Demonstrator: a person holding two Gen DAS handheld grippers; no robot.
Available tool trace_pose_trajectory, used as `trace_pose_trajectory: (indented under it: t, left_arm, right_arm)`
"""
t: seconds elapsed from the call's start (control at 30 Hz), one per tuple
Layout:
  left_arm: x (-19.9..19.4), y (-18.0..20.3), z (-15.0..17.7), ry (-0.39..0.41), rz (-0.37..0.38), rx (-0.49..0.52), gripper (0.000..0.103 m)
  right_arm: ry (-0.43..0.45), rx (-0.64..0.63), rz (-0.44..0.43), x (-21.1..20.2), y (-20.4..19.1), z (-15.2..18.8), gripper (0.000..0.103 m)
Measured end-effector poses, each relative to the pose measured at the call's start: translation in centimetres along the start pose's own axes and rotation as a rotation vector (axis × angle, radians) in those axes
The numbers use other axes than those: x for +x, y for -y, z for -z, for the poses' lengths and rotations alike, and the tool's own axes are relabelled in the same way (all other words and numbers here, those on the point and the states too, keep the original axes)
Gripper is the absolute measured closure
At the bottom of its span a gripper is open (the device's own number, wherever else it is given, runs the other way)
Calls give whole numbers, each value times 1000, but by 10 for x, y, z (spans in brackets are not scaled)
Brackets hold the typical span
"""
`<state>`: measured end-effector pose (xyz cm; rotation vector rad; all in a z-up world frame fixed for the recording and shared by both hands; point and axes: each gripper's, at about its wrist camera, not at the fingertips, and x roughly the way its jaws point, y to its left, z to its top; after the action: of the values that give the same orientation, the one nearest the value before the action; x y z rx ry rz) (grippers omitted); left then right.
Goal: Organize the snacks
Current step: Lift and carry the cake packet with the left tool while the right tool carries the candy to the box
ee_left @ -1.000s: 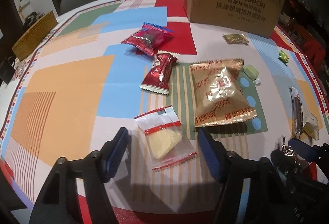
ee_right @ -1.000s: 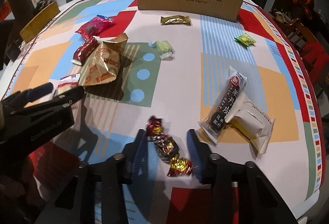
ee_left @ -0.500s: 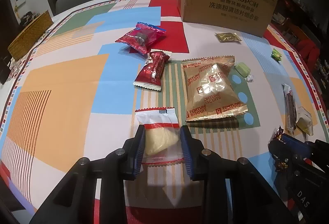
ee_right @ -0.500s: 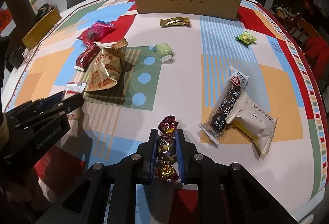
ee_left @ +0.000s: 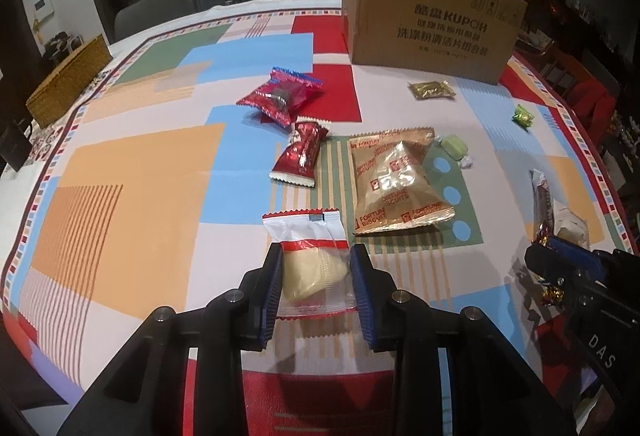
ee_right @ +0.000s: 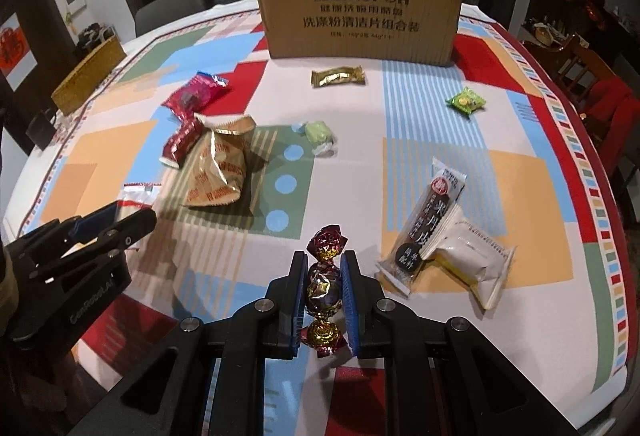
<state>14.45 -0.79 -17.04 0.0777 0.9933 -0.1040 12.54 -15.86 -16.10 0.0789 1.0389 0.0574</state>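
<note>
Both grippers have a catch, and the step in hand looks like lifting two snacks clear of the table [ee_left: 132, 172] to carry them toward the cardboard box [ee_left: 432, 32] at its far side. The left gripper [ee_left: 316, 286] has its blue pads clamped on the clear packet with a pale yellow cake [ee_left: 310, 264], squeezing the soft middle; its jaws have just been closing onto that packet, which sits between them near the table's front edge. The right gripper [ee_right: 325, 290] is pinched tight on the foil-wrapped chocolate [ee_right: 324, 288], its twisted ends poking out above and below the pads. To do this well, I would lift both straight up before swinging toward the box, keep the left grip gentle since the cake could crumble and the slick film could slip, and keep the two hands apart. Loose snacks remain: the gold pouch [ee_left: 396, 180] reading "FORTUNE BISCUITS", two red packets [ee_left: 298, 156], a gold bar [ee_right: 338, 76], green sweets [ee_right: 466, 100], a dark stick [ee_right: 430, 224] with Chinese characters and a white pack [ee_right: 476, 256]. The box reads "KUPOH" with Chinese lines beneath; the left gripper's side, in the right view, reads "GenRobot.AI"
</note>
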Motion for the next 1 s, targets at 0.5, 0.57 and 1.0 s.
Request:
trace_pose_trajectory:
  t: [0.5, 0.57, 1.0]
  left_arm:
    - [-38, 14, -24, 59, 6, 28, 70]
    - [-42, 16, -27, 66, 6, 34, 70]
    - [-61, 23, -48, 106, 16, 49, 70]
  right_arm:
    - [86, 26, 0, -31, 15, -26, 85]
    - [95, 25, 2, -35, 17, -29, 85]
    - [162, 34, 21, -59, 28, -52, 85]
